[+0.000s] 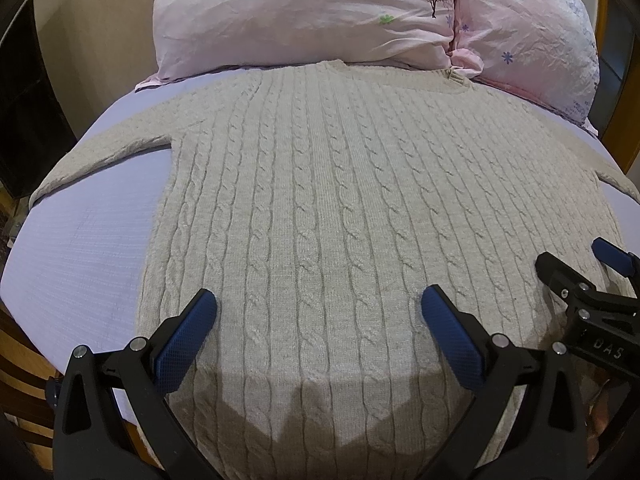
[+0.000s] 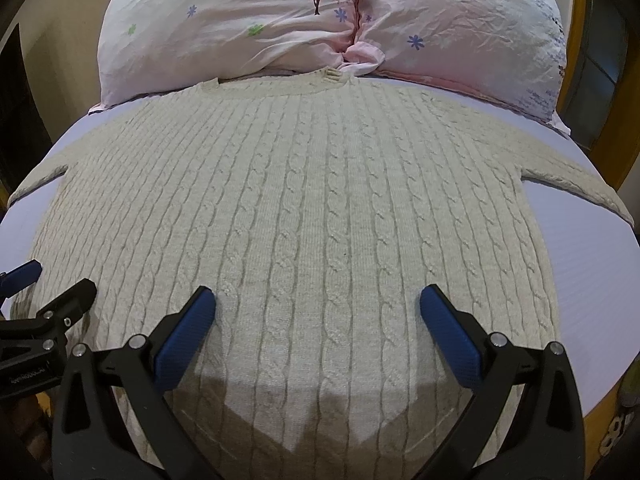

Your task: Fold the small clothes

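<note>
While a beige cable-knit sweater lies spread flat on the lilac bed sheet, its neckline reaches the far pink pillows and its sleeves stretch out left and right. Near its bottom hem, the left claw hangs with fingers spread wide, holding nothing. Just to the right, the right claw is likewise spread apart over the knit, empty.

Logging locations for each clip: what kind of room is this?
Most likely a bedroom: the cable-knit sweater lies flat on a bed's lilac sheet, with two pink floral pillows at the head.
</note>
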A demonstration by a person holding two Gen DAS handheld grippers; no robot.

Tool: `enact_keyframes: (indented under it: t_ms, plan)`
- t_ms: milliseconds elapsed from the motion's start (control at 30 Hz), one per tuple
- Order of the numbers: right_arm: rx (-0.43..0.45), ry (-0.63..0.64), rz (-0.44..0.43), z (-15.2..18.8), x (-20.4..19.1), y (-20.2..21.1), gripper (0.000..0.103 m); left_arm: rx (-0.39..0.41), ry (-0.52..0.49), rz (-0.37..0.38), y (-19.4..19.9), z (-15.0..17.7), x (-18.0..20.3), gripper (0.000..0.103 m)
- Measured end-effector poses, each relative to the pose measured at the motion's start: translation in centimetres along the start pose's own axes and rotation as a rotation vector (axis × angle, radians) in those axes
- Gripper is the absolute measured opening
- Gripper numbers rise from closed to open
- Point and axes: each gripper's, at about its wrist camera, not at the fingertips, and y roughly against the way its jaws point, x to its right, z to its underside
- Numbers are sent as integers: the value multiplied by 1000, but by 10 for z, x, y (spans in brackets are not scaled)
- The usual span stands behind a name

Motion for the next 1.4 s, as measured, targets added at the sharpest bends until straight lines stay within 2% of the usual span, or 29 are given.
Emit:
enact_keyframes:
  t_ms: [133, 267, 300, 333, 467, 533, 567, 600, 667, 700, 767, 800, 900, 933, 967, 1067, 1200, 1233, 1267, 1333, 1367, 1400]
  plan:
    - [28, 33, -29, 3, 3, 1, 101, 20, -5, 2, -1, 1, 0, 102]
    - [7, 68, -137, -4, 18, 5, 101, 37, -17, 4, -1, 1, -1, 102]
    - [34, 11, -181, -11, 39, 12, 101, 36, -21, 6, -2, -1, -1, 102]
    - [67, -36, -189, -16, 57, 17, 101, 35, -29, 14, -2, -2, -2, 102]
    - [176, -326, -93, -43, 162, 23, 101, 46, -29, 57, -4, -13, -7, 102]
    - [153, -516, -79, -53, 223, 8, 100, 58, -23, 88, -5, -20, -10, 102]
    - [121, -586, -77, -56, 245, -2, 98, 63, -16, 103, -6, -22, -12, 102]
    - [81, -662, -99, -58, 268, -15, 92, 66, -8, 122, -7, -28, -15, 102]
    - [15, -756, -169, -60, 294, -39, 85, 80, 7, 160, -6, -31, -19, 102]
    - [37, -787, -217, -63, 303, -45, 85, 86, 14, 181, -5, -34, -21, 102]
    - [35, -819, -252, -69, 315, -54, 83, 104, 28, 239, -5, -42, -26, 102]
    - [51, -864, -291, -71, 326, -61, 76, 113, 35, 263, -4, -44, -30, 102]
    - [76, -1016, -353, -64, 364, -76, 48, 132, 70, 311, -4, -54, -44, 102]
    - [93, -1066, -333, -60, 378, -77, 36, 137, 91, 308, -4, -57, -52, 102]
    - [128, -1115, -281, -55, 396, -75, 32, 145, 107, 300, -3, -59, -59, 102]
    - [206, -1206, -185, -41, 428, -67, 30, 179, 145, 245, 0, -64, -82, 102]
    - [280, -1292, -115, -28, 465, -61, 29, 219, 196, 173, 3, -67, -113, 102]
    - [282, -1295, -71, -29, 468, -58, 18, 223, 221, 154, 2, -69, -124, 102]
    - [288, -1270, -17, -33, 467, -51, 8, 225, 240, 145, 2, -70, -134, 102]
    - [335, -1145, 39, -57, 445, -35, 8, 235, 299, 118, 2, -72, -158, 102]
    - [369, -1010, 75, -80, 418, -21, 8, 245, 327, 102, 3, -71, -170, 102]
    - [387, -931, 76, -93, 402, -11, 8, 258, 351, 84, 4, -72, -181, 102]
